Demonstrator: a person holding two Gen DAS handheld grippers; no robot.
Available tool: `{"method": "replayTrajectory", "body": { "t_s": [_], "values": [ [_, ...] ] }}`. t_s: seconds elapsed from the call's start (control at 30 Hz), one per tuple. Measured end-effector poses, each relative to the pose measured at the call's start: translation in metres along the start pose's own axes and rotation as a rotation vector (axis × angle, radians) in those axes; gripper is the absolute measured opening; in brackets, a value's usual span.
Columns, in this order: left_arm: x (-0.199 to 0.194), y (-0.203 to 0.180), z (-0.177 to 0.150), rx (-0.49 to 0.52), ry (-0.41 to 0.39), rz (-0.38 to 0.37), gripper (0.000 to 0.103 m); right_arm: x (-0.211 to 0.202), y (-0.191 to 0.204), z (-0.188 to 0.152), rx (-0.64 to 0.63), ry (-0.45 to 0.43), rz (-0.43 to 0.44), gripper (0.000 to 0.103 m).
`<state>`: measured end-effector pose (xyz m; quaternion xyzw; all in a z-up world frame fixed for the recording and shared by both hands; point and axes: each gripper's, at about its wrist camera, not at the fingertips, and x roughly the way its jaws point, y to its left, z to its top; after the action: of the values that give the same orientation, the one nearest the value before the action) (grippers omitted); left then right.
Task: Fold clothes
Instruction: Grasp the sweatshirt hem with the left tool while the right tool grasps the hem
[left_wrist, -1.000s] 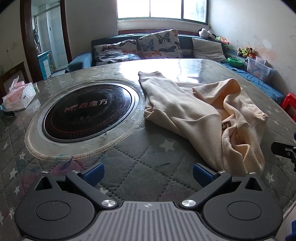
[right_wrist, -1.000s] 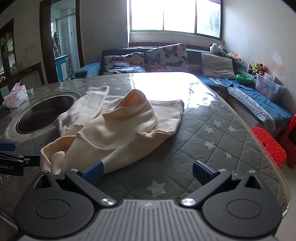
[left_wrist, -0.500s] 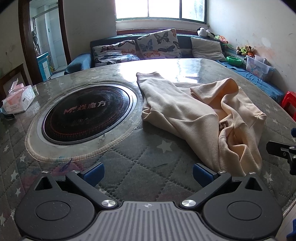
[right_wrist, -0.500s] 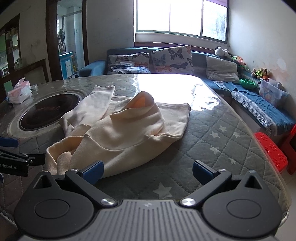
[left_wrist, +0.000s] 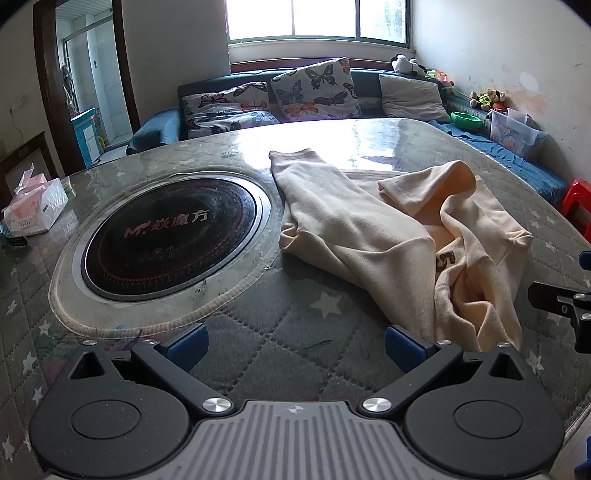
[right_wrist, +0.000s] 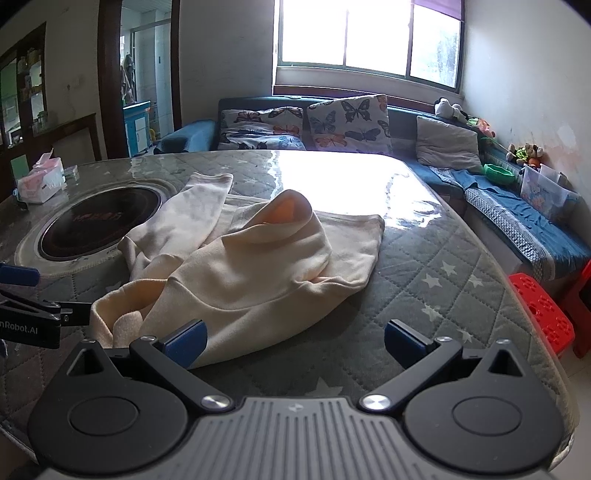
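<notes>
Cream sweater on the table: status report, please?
Left tool open, right tool open. Cream sweater crumpled, unfolded, untouched. Nothing in the way.

**Soft Fleece on a Glossy Covered Surface**

The cream garment (left_wrist: 373, 236) is showing as soft, matt cloth, fleecy and faintly napped at its turned-up hem. The surface (left_wrist: 303, 317) is wearing quilted grey star-print fabric under a clear glossy sheet that is throwing back window glare toward 12 o'clock. The round cooktop (left_wrist: 170, 232) at 10 o'clock is gleaming like smooth black glass inside a brushed metal ring. The left hand-held gripper (left_wrist: 295, 341) is looking like matt black plastic with blue pads and shiny metal screws.
</notes>
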<state>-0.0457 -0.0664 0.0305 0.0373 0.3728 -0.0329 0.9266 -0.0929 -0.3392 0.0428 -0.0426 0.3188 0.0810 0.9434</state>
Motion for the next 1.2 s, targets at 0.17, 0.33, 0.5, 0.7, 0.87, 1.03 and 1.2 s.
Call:
{"method": "replayTrajectory", "body": {
  "t_s": [0.17, 0.33, 0.5, 0.7, 0.87, 1.03, 1.2],
  "values": [
    [0.003, 0.000, 0.005, 0.004, 0.002, 0.001, 0.103, 0.002, -0.002, 0.004, -0.007, -0.002, -0.001, 0.103],
    [0.005, 0.001, 0.013, 0.000, -0.008, 0.008, 0.103, 0.006, -0.005, 0.009, -0.012, -0.007, -0.004, 0.103],
    [0.010, 0.004, 0.025, -0.008, -0.016, 0.013, 0.103, 0.013, -0.009, 0.020, -0.025, -0.014, -0.005, 0.103],
    [0.019, 0.003, 0.042, -0.010, -0.023, 0.009, 0.103, 0.027, -0.010, 0.038, -0.055, -0.025, -0.006, 0.103],
    [0.029, -0.001, 0.055, 0.008, -0.026, -0.003, 0.103, 0.047, -0.011, 0.058, -0.074, -0.033, 0.003, 0.100],
    [0.041, -0.002, 0.067, 0.011, -0.020, -0.007, 0.103, 0.074, -0.014, 0.078, -0.083, -0.016, 0.004, 0.089],
    [0.053, -0.004, 0.082, 0.021, -0.023, -0.004, 0.103, 0.103, -0.020, 0.090, -0.082, 0.017, 0.009, 0.075]
  ]
}}
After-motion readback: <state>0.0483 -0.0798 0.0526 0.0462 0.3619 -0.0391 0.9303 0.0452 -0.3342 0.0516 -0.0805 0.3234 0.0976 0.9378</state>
